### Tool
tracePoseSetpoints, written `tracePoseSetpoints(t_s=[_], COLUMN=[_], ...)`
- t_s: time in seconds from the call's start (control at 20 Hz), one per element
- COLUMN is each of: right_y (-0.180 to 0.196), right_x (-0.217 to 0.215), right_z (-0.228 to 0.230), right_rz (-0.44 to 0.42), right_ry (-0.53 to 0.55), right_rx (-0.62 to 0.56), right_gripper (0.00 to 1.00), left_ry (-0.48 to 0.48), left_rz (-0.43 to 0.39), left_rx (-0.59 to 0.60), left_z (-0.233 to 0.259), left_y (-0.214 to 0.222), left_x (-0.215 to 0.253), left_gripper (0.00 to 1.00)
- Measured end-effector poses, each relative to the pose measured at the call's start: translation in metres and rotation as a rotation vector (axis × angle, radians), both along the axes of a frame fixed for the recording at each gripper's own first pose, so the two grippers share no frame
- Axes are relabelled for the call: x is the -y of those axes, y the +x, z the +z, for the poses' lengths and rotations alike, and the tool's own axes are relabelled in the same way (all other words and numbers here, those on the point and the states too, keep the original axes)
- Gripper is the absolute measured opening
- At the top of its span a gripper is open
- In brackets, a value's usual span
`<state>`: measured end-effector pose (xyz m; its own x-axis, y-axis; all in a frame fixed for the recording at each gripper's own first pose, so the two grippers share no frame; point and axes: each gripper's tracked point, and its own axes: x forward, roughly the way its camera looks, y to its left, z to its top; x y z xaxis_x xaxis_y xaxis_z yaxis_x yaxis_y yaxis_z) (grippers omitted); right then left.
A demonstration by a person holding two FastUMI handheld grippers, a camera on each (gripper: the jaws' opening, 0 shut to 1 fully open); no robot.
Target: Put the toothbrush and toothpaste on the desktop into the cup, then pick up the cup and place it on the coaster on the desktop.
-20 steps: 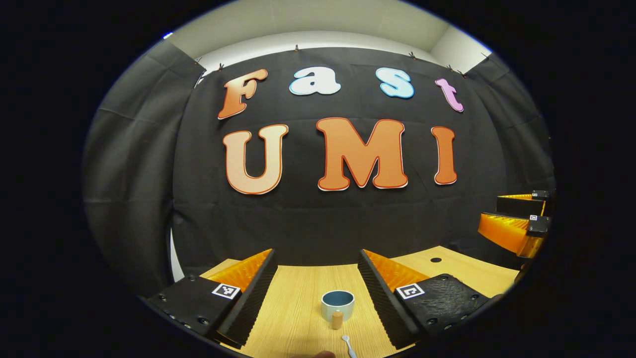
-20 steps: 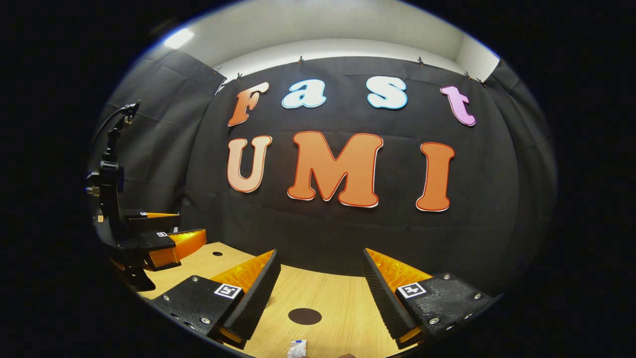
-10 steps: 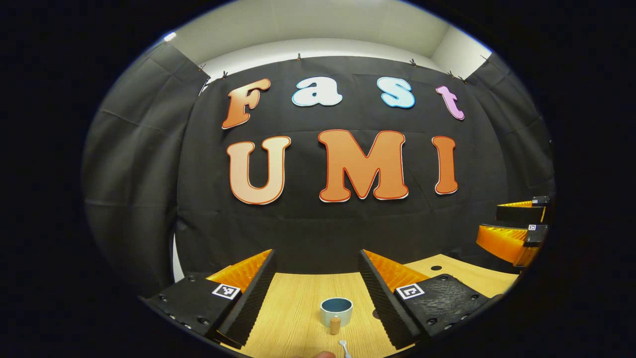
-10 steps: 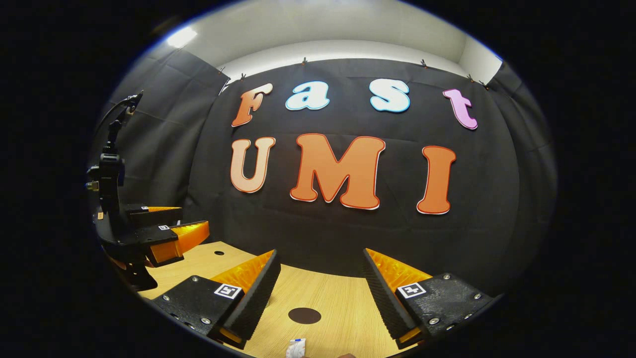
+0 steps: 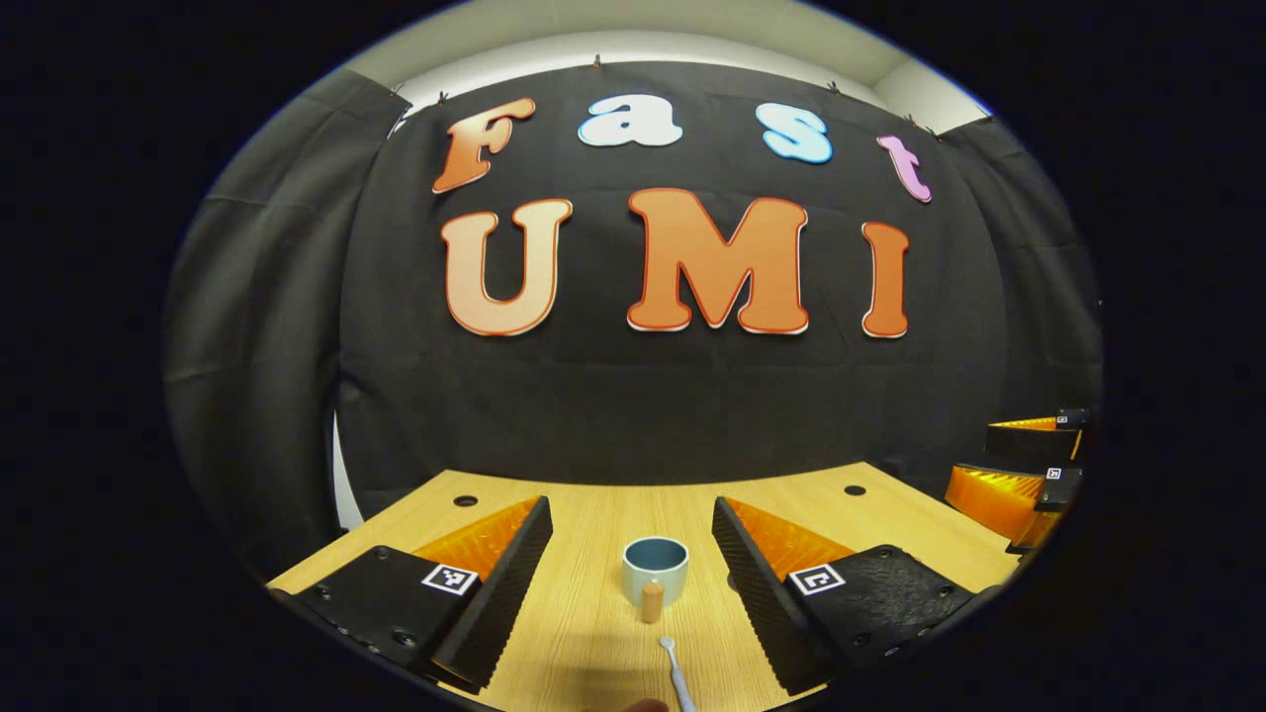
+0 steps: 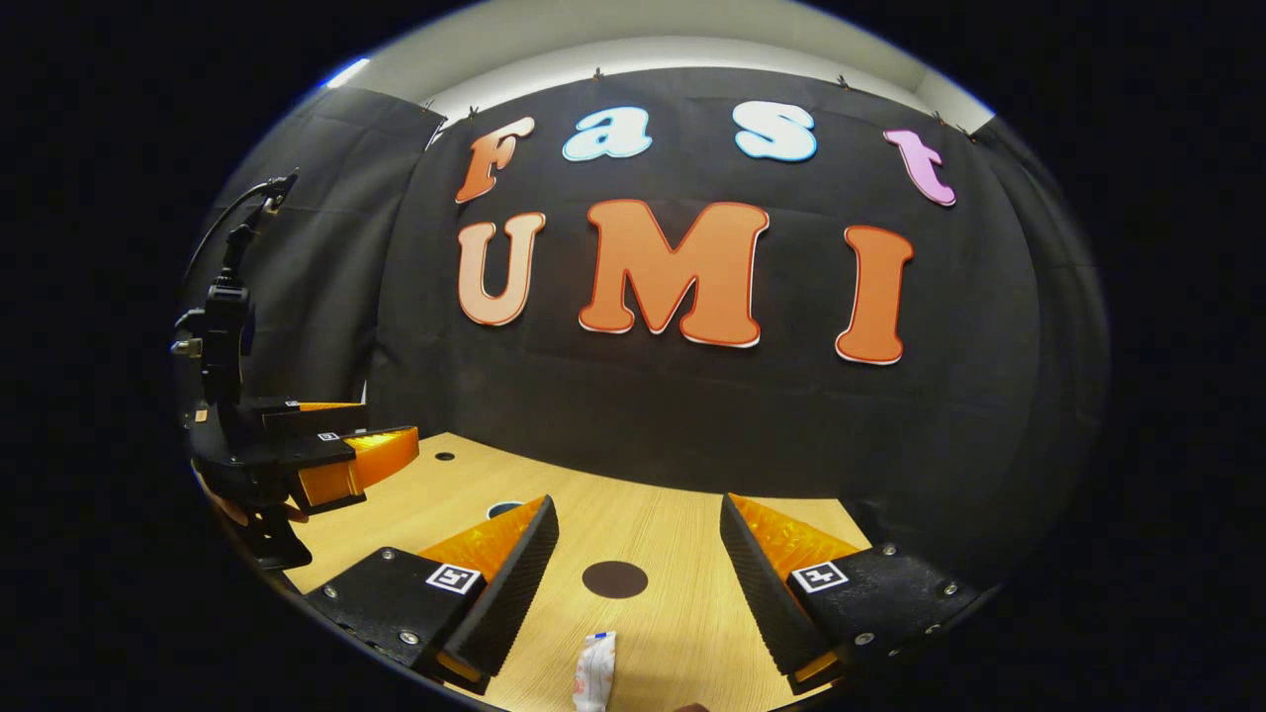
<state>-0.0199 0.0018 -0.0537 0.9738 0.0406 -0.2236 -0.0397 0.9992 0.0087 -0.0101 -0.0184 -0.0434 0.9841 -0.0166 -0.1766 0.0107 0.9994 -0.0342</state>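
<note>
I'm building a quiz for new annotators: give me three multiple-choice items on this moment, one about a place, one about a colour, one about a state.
1. Where does the toothbrush lie?
A. inside the cup
B. on the desk, nearer the camera than the cup
C. on the coaster

2. What colour is the inside of the cup?
A. red
B. yellow
C. blue

3. How does the right gripper stand?
A. open, holding nothing
B. shut on the toothpaste
C. shut on the cup

Answers:
1. B: in the left gripper view it lies flat on the wood in front of the cup.
2. C: the cup's inner wall shows blue under a pale rim.
3. A: in the right gripper view its fingers stand wide apart, with the toothpaste and the coaster on the desk between them, untouched.
</note>
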Motion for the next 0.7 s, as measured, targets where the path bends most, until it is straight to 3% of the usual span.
tracePoseSetpoints(t_s=[0.35,0.7], right_y=[-0.001,0.001], right_x=[-0.008,-0.021], right_z=[-0.045,-0.09], right_rz=[0.044,0.093], right_ry=[0.079,0.086], right_rx=[-0.172,-0.369], right_gripper=[0.97,0.95], left_ry=[-0.023,-0.033], left_rz=[-0.132,-0.162], left_rx=[-0.268,-0.54], left_z=[-0.068,-0.134], left_y=[0.0,-0.004], left_x=[0.032,0.037], left_gripper=[0.99,0.99])
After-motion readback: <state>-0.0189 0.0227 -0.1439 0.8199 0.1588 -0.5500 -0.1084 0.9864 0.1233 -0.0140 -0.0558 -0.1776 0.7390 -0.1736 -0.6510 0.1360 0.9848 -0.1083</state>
